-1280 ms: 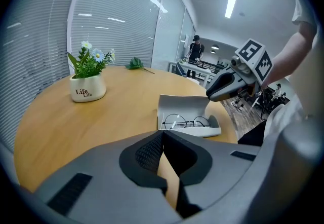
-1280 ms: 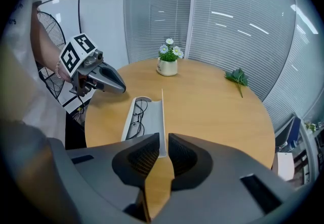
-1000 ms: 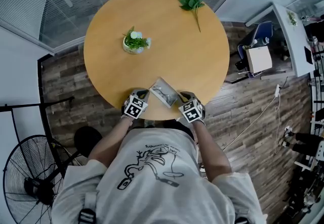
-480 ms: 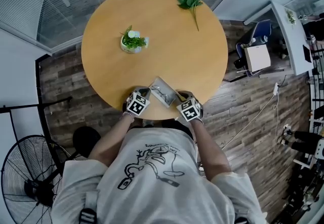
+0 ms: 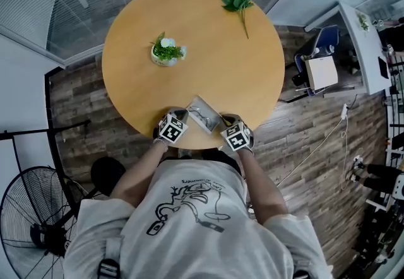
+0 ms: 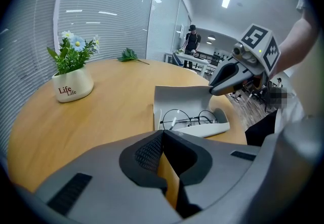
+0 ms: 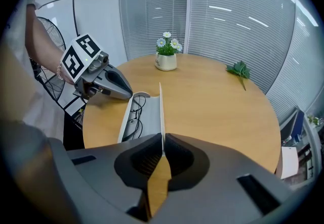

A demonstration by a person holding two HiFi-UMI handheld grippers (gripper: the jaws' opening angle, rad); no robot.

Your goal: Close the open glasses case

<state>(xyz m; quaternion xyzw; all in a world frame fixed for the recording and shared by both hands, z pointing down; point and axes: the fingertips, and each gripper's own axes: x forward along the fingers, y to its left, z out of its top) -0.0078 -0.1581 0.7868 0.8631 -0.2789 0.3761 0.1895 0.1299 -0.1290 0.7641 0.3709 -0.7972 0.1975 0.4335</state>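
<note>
A white glasses case lies open near the front edge of the round wooden table, with thin-rimmed glasses in its tray. The lid stands up on edge. My right gripper has just been closing and now pinches the lid's near edge between its jaws; in the head view this gripper sits at the case's right end. My left gripper rests at the case's left end, jaws together with nothing between them, and its tip almost touches the tray.
A small white pot of flowers stands at the table's middle left. A green leafy sprig lies at the far right. Window blinds line the far side, a floor fan stands at lower left, and a person stands far off.
The left gripper has crept slightly toward the case's left end. The right gripper and the case have stayed where they were.
</note>
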